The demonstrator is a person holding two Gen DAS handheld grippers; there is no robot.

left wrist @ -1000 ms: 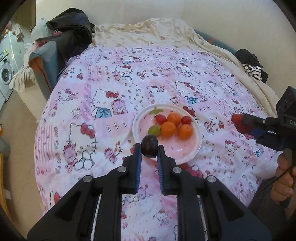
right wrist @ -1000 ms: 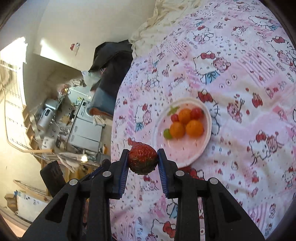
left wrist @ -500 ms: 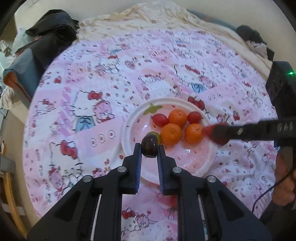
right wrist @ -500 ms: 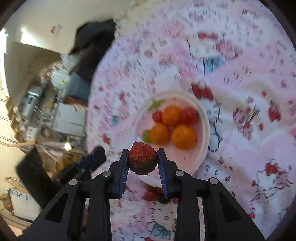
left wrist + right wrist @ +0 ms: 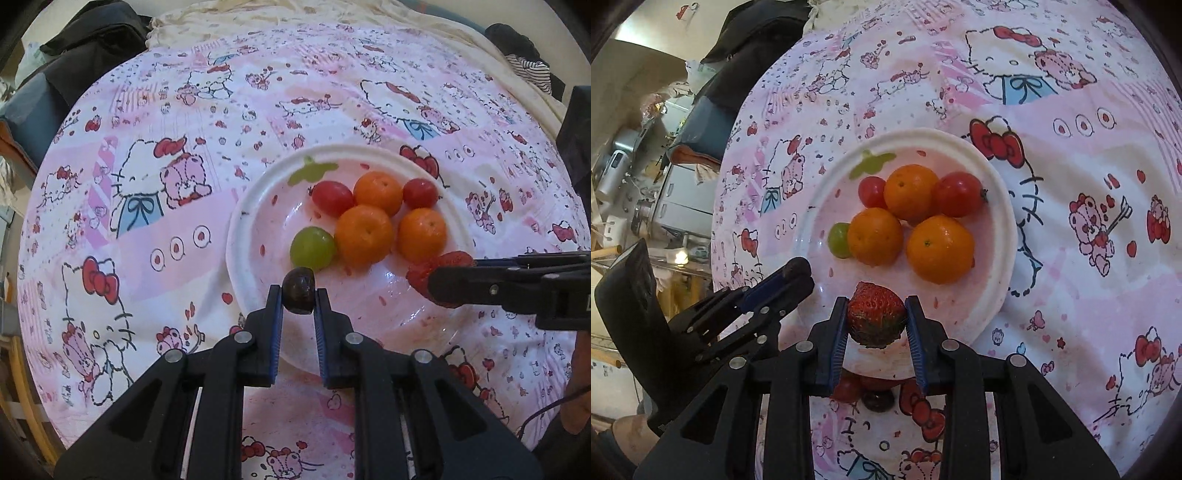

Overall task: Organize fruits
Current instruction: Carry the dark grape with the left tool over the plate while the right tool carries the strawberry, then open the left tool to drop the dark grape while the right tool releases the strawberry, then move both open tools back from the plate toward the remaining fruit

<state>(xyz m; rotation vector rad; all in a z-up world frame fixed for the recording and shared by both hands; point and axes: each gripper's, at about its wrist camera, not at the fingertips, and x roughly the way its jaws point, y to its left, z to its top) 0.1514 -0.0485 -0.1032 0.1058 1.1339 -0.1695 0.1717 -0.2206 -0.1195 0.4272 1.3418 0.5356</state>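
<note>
A white and pink plate (image 5: 251,206) (image 5: 1004,236) lies on the Hello Kitty bedspread. It holds three oranges (image 5: 364,236) (image 5: 940,249), two red cherry tomatoes (image 5: 332,198) (image 5: 956,199) and a green grape (image 5: 312,248) (image 5: 837,238). My left gripper (image 5: 298,295) is shut on a dark grape (image 5: 298,295), low over the plate's near left rim. My right gripper (image 5: 875,314) is shut on a strawberry (image 5: 875,314) (image 5: 439,271), low over the plate's near side. The left gripper (image 5: 798,271) shows at left in the right wrist view.
Two more small fruits, one red (image 5: 847,389) and one dark (image 5: 877,400), lie on the bedspread under my right gripper. Dark clothes and bags (image 5: 88,40) sit at the bed's far left edge. A cream blanket (image 5: 295,14) lies along the far side. Appliances (image 5: 665,199) stand beyond the bed.
Both grippers have come down and closer to the plate with their fruit still held. The strawberry has moved in over the plate's near right part.
</note>
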